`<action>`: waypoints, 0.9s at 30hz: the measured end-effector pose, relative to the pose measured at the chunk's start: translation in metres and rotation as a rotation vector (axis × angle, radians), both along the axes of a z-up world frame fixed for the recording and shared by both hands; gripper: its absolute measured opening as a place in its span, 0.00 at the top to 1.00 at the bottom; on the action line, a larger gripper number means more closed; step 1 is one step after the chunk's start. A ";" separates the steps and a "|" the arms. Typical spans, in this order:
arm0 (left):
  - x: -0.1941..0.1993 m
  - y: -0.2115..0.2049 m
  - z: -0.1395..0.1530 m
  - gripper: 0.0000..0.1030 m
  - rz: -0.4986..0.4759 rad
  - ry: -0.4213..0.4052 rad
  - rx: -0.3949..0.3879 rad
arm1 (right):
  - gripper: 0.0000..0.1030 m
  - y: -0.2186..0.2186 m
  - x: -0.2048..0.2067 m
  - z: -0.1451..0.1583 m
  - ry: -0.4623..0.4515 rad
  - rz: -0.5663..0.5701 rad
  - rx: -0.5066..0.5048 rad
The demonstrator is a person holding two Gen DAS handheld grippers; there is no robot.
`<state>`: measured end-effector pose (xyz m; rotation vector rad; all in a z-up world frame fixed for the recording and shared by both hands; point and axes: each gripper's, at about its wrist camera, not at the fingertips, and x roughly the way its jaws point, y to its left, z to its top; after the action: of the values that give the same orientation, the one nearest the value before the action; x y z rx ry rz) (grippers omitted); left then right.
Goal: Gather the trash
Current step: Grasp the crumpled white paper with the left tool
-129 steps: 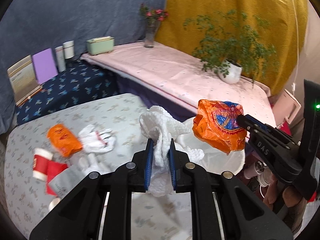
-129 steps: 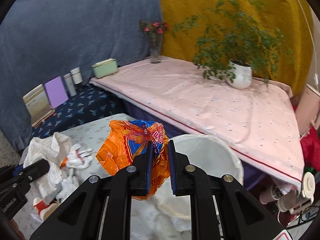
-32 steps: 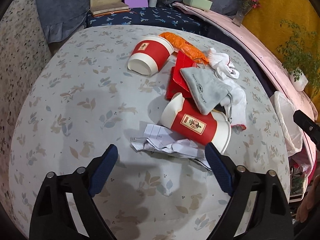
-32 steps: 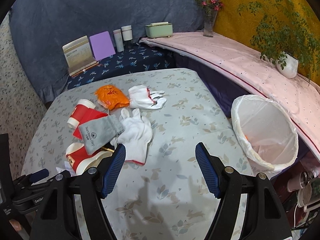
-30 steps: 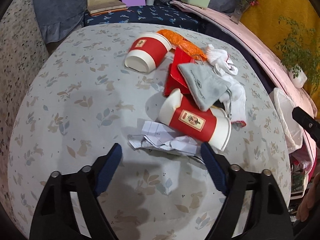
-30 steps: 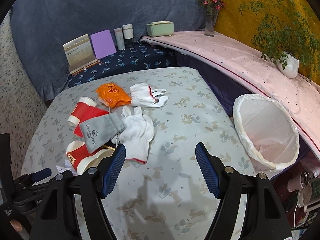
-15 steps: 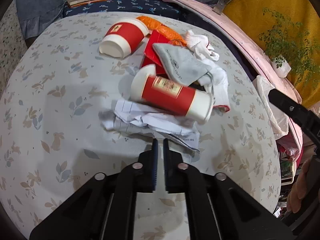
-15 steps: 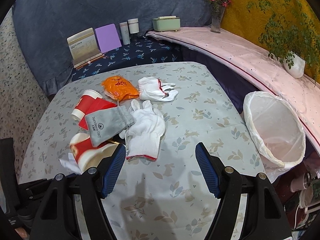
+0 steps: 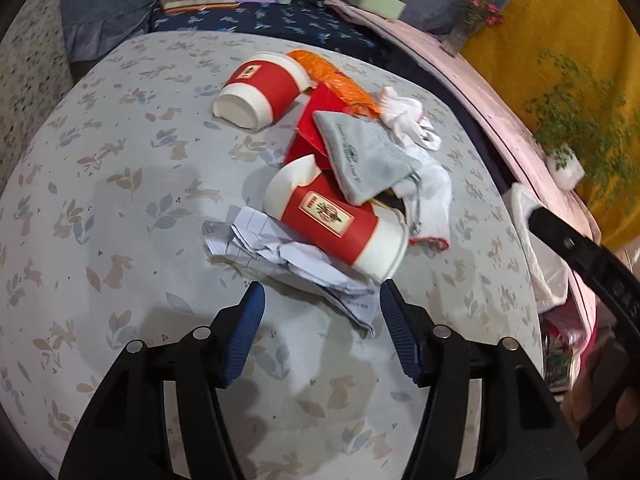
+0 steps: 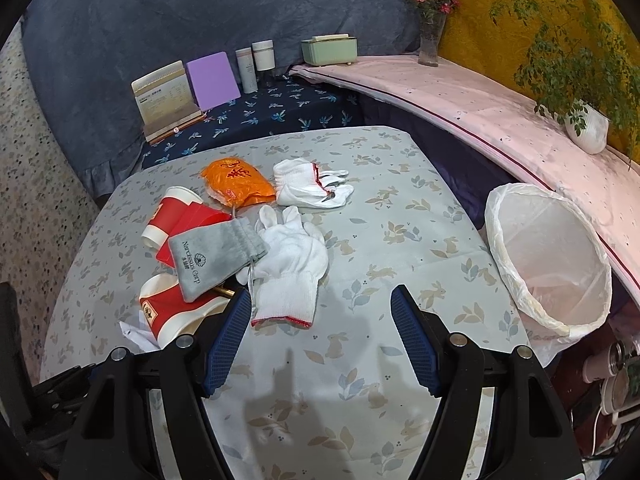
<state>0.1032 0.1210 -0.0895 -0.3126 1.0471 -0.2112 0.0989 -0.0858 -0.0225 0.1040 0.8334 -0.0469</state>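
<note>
The left gripper is spread wide, crumpled paper just ahead between its fingertips (a red cup lies on it). The right gripper, also spread, alone shows the lined bin ahead-right.

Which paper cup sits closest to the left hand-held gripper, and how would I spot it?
On the floral table, find the trash pile at its middle. The nearer cup lies on its side over crumpled white paper, just ahead of the open left hand-held gripper. Unlike the far cup, a grey pouch drapes over it.
</note>
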 end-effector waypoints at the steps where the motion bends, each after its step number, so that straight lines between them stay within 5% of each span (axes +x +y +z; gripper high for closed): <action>1: 0.003 0.000 -0.003 0.45 0.017 0.008 0.009 | 0.33 -0.001 0.000 0.001 -0.001 -0.001 -0.001; 9: 0.018 0.025 -0.022 0.48 0.096 0.066 0.040 | 0.33 0.000 0.003 -0.003 0.003 0.010 0.002; 14: 0.024 0.026 -0.020 0.82 0.058 0.063 0.021 | 0.33 0.006 0.007 -0.010 0.021 0.020 0.013; 27: 0.012 0.033 0.031 0.88 0.049 -0.076 0.082 | 0.33 0.030 0.030 -0.008 0.019 0.076 0.044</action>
<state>0.1149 0.1536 -0.0580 -0.2540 0.9692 -0.1345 0.1286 -0.0562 -0.0305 0.1129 0.8574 0.0422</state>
